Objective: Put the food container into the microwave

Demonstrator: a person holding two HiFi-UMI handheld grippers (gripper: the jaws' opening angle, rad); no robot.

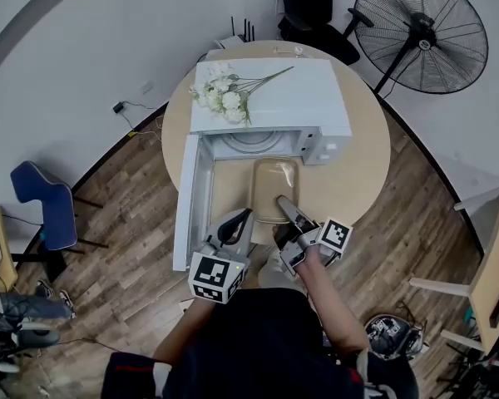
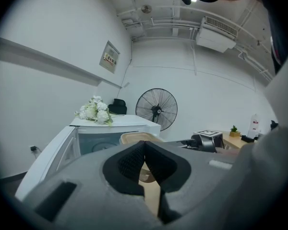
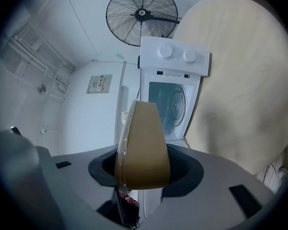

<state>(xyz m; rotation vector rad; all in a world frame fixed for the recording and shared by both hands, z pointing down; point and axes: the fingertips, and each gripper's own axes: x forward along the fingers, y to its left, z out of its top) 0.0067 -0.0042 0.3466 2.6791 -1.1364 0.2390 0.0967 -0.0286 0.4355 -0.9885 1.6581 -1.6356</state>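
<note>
Right gripper (image 1: 284, 201): clamped on the near rim of the food container (image 1: 274, 183), jaws closed tight on its edge. In the right gripper view the container stands edge-on between them.
Left gripper (image 1: 243, 216): jaws pressed together with nothing between them. It hovers just left of the container, lower centre of the head view.
Food container: a tan tub with a clear lid, out on the round table (image 1: 362, 169), right in front of the microwave's mouth at centre frame. Whether it sits flat or is tipped up a touch is hard to call from above.
Microwave (image 1: 274, 102): white, upper centre, cavity showing.
Door (image 1: 186, 198): swung wide open to the left.
Flowers (image 1: 220, 94): a white bunch lying on the microwave's top.
Fan (image 1: 420, 32): upper right, beyond the table.
</note>
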